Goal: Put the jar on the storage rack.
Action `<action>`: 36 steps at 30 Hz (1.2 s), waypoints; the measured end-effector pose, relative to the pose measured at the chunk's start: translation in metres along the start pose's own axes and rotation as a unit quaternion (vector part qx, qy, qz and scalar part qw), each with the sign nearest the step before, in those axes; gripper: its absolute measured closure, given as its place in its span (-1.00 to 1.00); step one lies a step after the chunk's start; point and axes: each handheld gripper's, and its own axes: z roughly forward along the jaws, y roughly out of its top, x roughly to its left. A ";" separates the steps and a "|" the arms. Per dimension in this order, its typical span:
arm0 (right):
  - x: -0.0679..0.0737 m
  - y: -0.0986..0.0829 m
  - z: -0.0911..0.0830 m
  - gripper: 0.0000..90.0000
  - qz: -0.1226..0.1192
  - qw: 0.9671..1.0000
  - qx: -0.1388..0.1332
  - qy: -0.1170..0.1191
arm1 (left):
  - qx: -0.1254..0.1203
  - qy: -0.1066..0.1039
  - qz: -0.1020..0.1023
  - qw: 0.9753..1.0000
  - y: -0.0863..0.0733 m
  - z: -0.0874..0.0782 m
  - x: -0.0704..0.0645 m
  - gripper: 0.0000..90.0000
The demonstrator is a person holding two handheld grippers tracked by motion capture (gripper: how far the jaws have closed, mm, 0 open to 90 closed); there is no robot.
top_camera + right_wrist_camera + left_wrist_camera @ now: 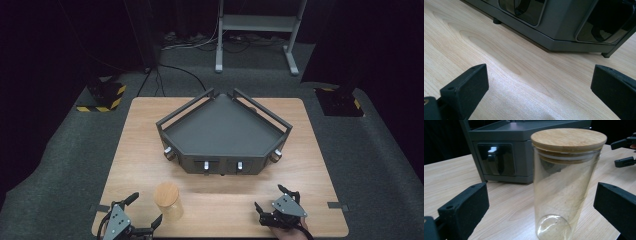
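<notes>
A clear glass jar [562,195] with a round wooden lid [166,194] stands upright near the table's front edge, left of centre. My left gripper [145,210] is open at the front left corner, its jaws on either side of the jar and apart from it; the jar [168,205] sits just right of it in the high view. My right gripper [274,198] is open at the front right, held by a hand, with bare wood between its jaws. A dark grey angular unit [223,131] with a railed top tray fills the table's middle.
The unit's front face carries glossy dark windows [524,7] and small silver knobs [239,165]. The wooden table [135,165] is ringed by grey carpet. A metal stand [257,30] and cables lie beyond the far edge. Yellow-black striped blocks [102,97] sit at the left.
</notes>
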 end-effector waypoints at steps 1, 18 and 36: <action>0.000 0.000 0.000 -0.98 0.000 1.000 0.000 0.000 | 0.000 -0.002 0.000 1.000 0.000 0.001 -0.001 -0.99; 0.000 0.000 0.000 -0.98 0.000 1.000 0.000 0.003 | -0.005 -0.024 0.000 1.000 0.006 0.017 -0.007 -0.99; 0.000 0.000 0.000 -0.98 0.000 1.000 -0.001 0.004 | -0.005 -0.031 -0.004 0.999 0.003 0.033 -0.012 -0.99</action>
